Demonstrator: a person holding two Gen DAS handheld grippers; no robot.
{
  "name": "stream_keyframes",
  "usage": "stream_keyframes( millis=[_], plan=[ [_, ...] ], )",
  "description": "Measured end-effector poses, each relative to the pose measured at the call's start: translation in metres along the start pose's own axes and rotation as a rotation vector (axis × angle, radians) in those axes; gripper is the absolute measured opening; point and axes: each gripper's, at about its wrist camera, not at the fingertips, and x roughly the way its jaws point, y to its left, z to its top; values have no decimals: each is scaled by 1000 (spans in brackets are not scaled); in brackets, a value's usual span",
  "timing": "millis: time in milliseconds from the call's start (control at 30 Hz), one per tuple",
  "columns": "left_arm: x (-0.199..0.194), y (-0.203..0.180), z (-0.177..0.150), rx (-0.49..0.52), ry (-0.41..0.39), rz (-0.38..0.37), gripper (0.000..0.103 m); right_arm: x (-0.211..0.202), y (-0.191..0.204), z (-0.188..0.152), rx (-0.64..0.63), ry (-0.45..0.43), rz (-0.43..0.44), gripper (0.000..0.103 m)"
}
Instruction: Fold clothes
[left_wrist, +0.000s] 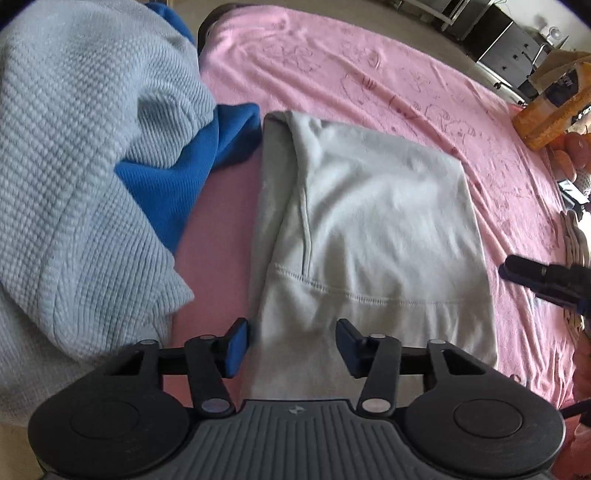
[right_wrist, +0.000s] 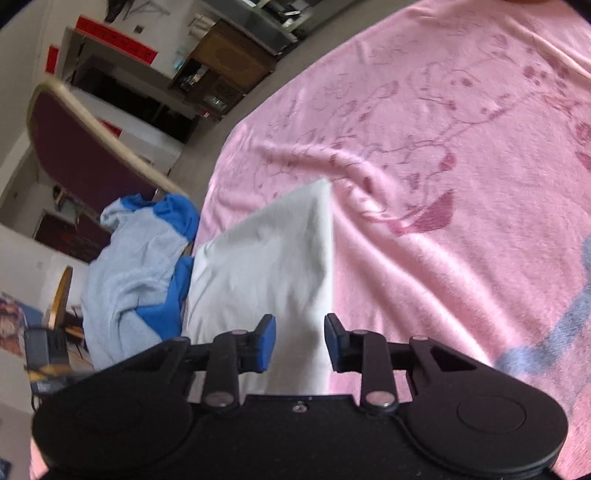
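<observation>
Both the left gripper (left_wrist: 291, 345) and right gripper (right_wrist: 300, 341) are straddling, jaws spread, the near hem of the half-folded pale grey cotton garment (left_wrist: 369, 221) lying on the pink blanket (left_wrist: 369, 74), likely needing to pinch it for another fold.

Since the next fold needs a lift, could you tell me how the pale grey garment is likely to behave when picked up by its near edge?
The pale grey garment looks thin and soft, so it would probably droop. Its stitched hem may hold slightly firmer. On the fuzzy pink blanket it would likely drag rather than slide.
</observation>
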Motion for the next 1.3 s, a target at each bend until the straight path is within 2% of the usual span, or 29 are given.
stream_keyframes(
  millis=[100, 367, 500, 633, 733, 800, 867, 933, 1000, 1067, 1133, 1200, 1300],
  plan=[
    [6, 4, 1, -17, 22, 0, 48, 4, -15, 4, 77, 26, 30, 29],
    [13, 11, 14, -37, 24, -58, 49, 27, -25, 7, 129, 108, 83, 24],
    [17, 12, 25, -41, 25, -106, 55, 36, -37, 9, 190, 140, 163, 25],
    [20, 9, 33, -38, 20, -128, 59, 40, -42, 8, 220, 127, 199, 24],
    [16, 13, 29, -50, 10, -156, 56, 41, -40, 7, 216, 110, 208, 24],
    [15, 15, 27, -59, 13, -165, 47, 41, -41, 7, 202, 116, 212, 23],
    [16, 17, 27, -76, 16, -150, 45, 42, -45, 7, 210, 124, 213, 15],
    [18, 19, 32, -114, 14, -163, 49, 44, -50, 8, 235, 124, 229, 12],
    [20, 19, 35, -143, 1, -189, 68, 48, -51, 10, 248, 115, 251, 12],
    [22, 16, 38, -161, -21, -208, 70, 55, -51, 12, 260, 95, 277, 12],
    [20, 12, 37, -146, -47, -178, 60, 62, -49, 14, 271, 84, 294, 11],
    [18, 8, 36, -135, -65, -141, 17, 65, -41, 16, 257, 78, 243, 8],
    [11, 9, 30, -133, -92, -123, 11, 57, -16, 14, 143, 41, 107, 7]
  ],
)
